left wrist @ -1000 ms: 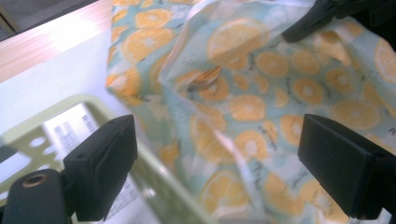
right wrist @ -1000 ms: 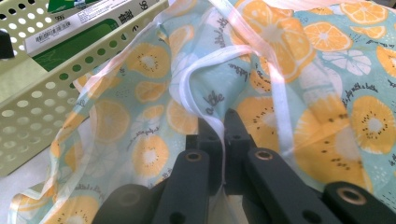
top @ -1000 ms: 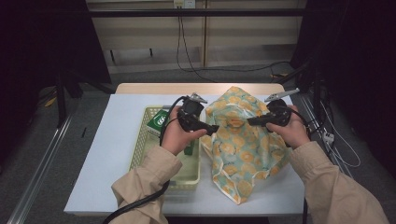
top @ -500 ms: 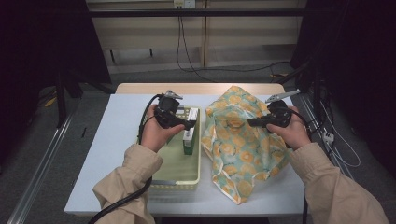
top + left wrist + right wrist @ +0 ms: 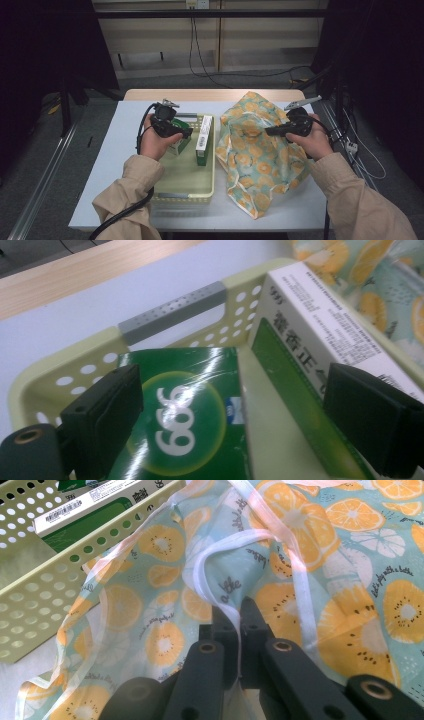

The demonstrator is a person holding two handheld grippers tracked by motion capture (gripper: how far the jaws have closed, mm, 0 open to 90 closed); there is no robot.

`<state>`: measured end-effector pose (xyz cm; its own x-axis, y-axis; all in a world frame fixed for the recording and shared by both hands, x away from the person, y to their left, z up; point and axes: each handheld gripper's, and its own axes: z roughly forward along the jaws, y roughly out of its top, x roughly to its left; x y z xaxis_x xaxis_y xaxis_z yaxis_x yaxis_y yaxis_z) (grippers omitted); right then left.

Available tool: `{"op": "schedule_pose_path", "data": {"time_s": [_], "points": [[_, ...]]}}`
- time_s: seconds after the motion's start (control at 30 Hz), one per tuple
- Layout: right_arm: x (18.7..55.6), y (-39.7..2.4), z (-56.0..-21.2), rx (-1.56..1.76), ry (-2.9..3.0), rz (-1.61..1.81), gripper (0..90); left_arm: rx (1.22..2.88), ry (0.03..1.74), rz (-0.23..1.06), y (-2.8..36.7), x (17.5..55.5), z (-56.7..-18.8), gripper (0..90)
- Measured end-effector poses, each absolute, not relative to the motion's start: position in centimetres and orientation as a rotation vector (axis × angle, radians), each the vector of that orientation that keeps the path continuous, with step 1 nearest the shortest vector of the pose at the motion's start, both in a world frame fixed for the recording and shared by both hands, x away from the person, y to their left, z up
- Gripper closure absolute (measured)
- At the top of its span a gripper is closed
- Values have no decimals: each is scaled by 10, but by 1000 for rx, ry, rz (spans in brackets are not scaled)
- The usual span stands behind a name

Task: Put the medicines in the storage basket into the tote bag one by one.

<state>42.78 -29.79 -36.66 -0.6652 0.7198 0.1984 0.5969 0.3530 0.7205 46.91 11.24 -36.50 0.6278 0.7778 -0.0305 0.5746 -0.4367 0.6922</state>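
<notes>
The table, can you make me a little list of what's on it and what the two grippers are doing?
table: pale, holds a basket and a bag
basket: yellow, holes in its walls, grey handle
green box: inside the basket
white and green box: inside the basket, by its right wall
bag: orange-slice print, right of the basket
left gripper: open, over the green box
right gripper: shut on the bag's white edge

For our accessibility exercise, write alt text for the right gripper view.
The right gripper is shut on a white strap of a fruit-print bag. At upper left, a pale yellow basket holds a green and white box.
</notes>
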Motion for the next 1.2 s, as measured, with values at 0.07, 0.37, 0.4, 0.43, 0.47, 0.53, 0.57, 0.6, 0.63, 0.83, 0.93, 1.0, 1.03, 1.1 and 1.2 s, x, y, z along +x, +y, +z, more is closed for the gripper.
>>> {"op": "schedule_pose_path", "data": {"time_s": [0.07, 0.37, 0.4, 0.43, 0.47, 0.53, 0.57, 0.6, 0.63, 0.83, 0.93, 1.0, 1.03, 1.1, 1.2], "points": [[428, -298, -367, 1206, 2455, 1208, 896, 2175, 1057, 394, 117, 471, -366, 89], [429, -298, -367, 1209, 2454, 1213, 895, 2191, 1108, 402, 126, 475, -377, 81], [429, -298, -367, 1209, 2453, 1214, 895, 2192, 1111, 401, 126, 475, -379, 81], [429, -299, -368, 1207, 2453, 1215, 895, 2197, 1110, 400, 126, 475, -380, 81], [429, -299, -368, 1207, 2452, 1215, 895, 2201, 1115, 406, 126, 475, -381, 83], [429, -300, -368, 1209, 2454, 1213, 895, 2203, 1123, 400, 126, 476, -384, 81], [429, -300, -368, 1210, 2454, 1215, 895, 2202, 1126, 404, 126, 477, -385, 82], [428, -300, -368, 1210, 2452, 1214, 895, 2206, 1127, 403, 126, 477, -386, 81], [428, -300, -368, 1210, 2452, 1216, 895, 2210, 1126, 397, 126, 477, -388, 81], [428, -302, -370, 1216, 2451, 1215, 895, 2247, 1124, 404, 121, 477, -391, 75], [428, -302, -371, 1217, 2452, 1214, 895, 2266, 1138, 408, 120, 477, -392, 77], [428, -302, -372, 1217, 2452, 1215, 895, 2273, 1167, 396, 119, 478, -394, 75], [428, -302, -372, 1216, 2452, 1215, 895, 2277, 1177, 389, 119, 478, -396, 79], [428, -302, -372, 1216, 2451, 1216, 895, 2272, 1200, 374, 119, 478, -398, 118], [428, -302, -371, 1216, 2451, 1215, 895, 2278, 1196, 384, 118, 477, -397, 152]]}}
